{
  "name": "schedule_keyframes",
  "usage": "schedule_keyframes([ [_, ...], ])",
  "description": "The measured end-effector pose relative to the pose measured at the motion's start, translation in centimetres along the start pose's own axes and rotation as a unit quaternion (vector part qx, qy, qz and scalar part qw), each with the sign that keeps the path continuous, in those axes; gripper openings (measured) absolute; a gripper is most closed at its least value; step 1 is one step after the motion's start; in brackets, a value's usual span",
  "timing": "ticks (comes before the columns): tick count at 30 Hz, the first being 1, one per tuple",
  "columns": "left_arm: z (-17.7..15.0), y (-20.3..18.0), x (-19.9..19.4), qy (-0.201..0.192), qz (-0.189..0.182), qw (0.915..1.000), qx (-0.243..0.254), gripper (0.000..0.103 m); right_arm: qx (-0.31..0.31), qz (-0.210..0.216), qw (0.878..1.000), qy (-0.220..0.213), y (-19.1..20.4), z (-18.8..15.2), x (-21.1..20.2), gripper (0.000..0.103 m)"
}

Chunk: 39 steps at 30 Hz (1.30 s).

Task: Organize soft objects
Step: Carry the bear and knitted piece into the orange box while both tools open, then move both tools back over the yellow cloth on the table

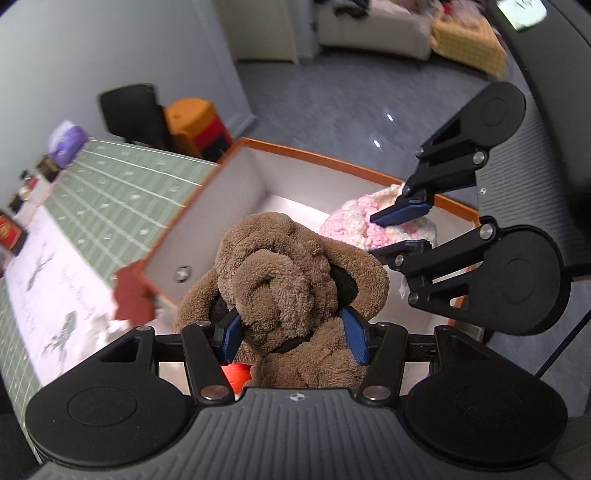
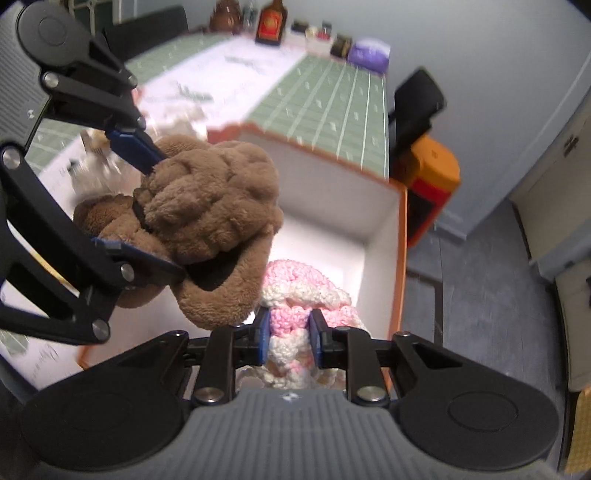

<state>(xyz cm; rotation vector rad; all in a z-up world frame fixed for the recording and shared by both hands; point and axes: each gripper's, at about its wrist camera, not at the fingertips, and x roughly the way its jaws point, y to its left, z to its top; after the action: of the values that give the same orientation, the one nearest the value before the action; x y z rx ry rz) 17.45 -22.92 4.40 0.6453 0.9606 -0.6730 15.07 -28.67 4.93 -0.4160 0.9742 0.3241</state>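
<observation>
My left gripper (image 1: 293, 338) is shut on a brown plush dog (image 1: 291, 273), its blue pads pressed into the neck. The toy hangs over the orange-rimmed white box (image 1: 236, 188). My right gripper (image 2: 288, 338) is shut on a pink and white crocheted piece (image 2: 291, 291), also above the box's white inside (image 2: 354, 221). In the right wrist view the left gripper (image 2: 147, 206) holds the plush dog (image 2: 207, 206) at the left, just beside the crocheted piece. In the left wrist view the right gripper (image 1: 400, 229) grips the crocheted piece (image 1: 354, 221) at the right.
The box sits at the end of a table with a green checked cloth (image 1: 122, 192) and a white runner (image 1: 55, 280). Bottles and small jars (image 2: 317, 31) line the table's far edge. A black chair (image 1: 129, 110) and an orange case (image 1: 195, 125) stand beyond. Grey floor (image 1: 332, 99) lies past the box.
</observation>
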Motion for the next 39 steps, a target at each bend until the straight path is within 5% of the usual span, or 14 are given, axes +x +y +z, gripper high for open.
schedule_keyframes([
  [12,1.0,0.2,9.1,0.096,-0.079,0.9923,-0.008,0.065,0.005,0.072,0.994,0.077,-2.6,-1.6,5.8,0.022],
  [21,1.0,0.0,11.9,0.122,-0.083,0.9891,0.0,0.071,0.014,0.099,0.99,0.097,-3.0,-2.1,7.9,0.028],
  [26,0.7,-0.1,11.1,0.106,-0.087,0.9905,-0.007,0.073,0.009,0.09,0.99,0.104,-2.7,-1.8,7.6,0.032],
  [29,0.7,0.2,10.2,0.088,-0.093,0.9918,-0.01,0.077,0.011,0.077,0.992,0.099,-2.6,-1.6,6.7,0.046],
  [39,-1.5,2.1,3.3,0.007,-0.084,0.9951,-0.052,0.077,0.031,0.043,0.998,0.019,-0.9,-0.2,1.3,0.053],
])
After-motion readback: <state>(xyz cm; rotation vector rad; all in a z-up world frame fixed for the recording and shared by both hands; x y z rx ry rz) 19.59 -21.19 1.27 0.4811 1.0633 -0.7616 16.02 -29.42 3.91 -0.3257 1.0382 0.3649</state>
